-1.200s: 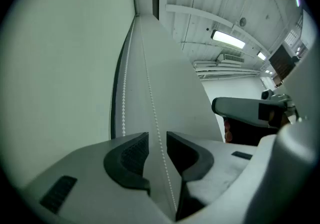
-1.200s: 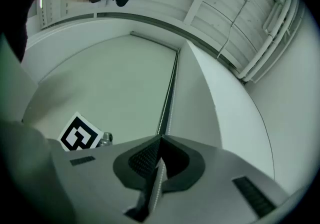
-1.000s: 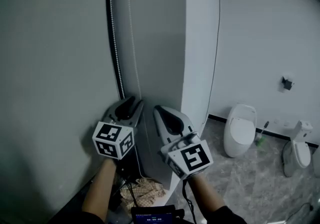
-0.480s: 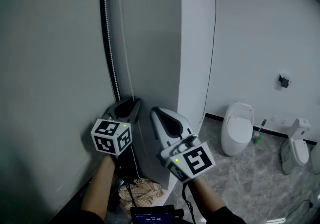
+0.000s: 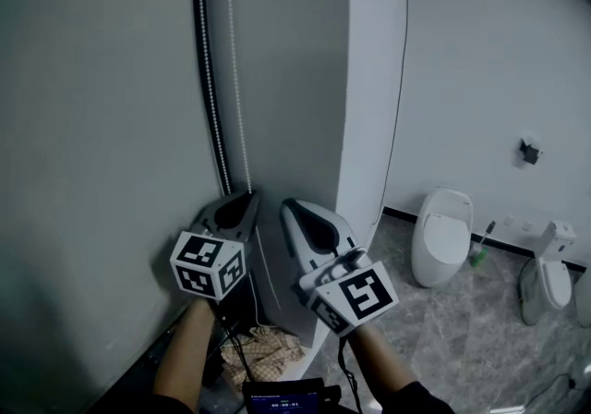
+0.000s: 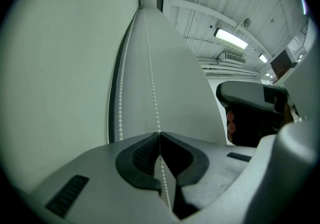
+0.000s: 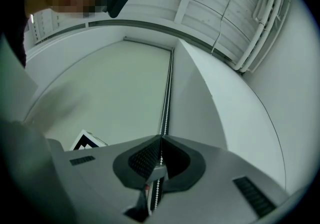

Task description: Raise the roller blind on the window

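A grey blind (image 5: 102,107) hangs fully down, filling everything left of the chain (image 5: 233,61). The chain's 2 beaded strands run straight down along the blind's dark right edge. The left gripper (image 5: 244,194) sits low on the chain, its jaws pressed together on 1 strand, with beads running between its pads (image 6: 145,153). The right gripper (image 5: 287,206) is just right of the chain at about the same height. Its own view shows its jaws closed on beads too. Right of the chain, a narrow grey strip ends at a white pillar (image 5: 374,79). Beyond the pillar is open floor (image 5: 462,338) with a toilet (image 5: 441,237). A cloth (image 5: 263,347) lies below the chain.
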A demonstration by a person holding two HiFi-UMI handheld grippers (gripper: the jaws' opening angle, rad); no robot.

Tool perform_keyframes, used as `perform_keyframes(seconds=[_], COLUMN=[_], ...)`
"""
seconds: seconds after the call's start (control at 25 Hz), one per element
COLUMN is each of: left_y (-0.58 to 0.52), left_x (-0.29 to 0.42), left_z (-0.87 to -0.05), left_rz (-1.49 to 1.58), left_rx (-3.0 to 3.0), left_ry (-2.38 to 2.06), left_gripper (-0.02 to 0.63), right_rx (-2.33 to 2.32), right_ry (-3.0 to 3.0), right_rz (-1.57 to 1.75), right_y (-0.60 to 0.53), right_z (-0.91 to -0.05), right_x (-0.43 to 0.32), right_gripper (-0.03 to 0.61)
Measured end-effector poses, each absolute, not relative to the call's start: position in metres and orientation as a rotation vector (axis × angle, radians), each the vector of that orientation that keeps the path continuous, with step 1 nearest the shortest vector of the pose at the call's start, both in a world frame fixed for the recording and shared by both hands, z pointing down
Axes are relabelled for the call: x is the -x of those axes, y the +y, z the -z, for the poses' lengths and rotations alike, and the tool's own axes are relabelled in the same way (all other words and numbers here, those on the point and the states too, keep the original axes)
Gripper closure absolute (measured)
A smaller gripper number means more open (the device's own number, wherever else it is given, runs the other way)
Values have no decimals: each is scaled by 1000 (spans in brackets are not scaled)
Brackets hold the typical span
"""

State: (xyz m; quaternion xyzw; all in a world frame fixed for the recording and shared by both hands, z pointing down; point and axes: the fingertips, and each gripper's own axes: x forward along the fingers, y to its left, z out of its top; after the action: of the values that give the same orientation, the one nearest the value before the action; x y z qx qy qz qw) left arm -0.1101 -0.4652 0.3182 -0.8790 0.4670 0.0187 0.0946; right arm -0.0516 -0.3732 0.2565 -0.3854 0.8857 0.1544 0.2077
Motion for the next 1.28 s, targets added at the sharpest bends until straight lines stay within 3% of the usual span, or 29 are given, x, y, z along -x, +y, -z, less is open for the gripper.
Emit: perform_keyframes(seconds=[0.76, 1.28], left_y=[-372, -349], left_x=[91, 82], left_z=[-316, -441], left_rz=[-6, 97], left_rx=[2467, 2653], left_ry=[1401, 1424], left_gripper=[600, 600], right_rx=[901, 768], right_ry=[2649, 2568], right_rz=[-158, -156], right_y=[-356, -346], right_z=[-239, -207], right_x=[67, 72], right_gripper=[566, 525])
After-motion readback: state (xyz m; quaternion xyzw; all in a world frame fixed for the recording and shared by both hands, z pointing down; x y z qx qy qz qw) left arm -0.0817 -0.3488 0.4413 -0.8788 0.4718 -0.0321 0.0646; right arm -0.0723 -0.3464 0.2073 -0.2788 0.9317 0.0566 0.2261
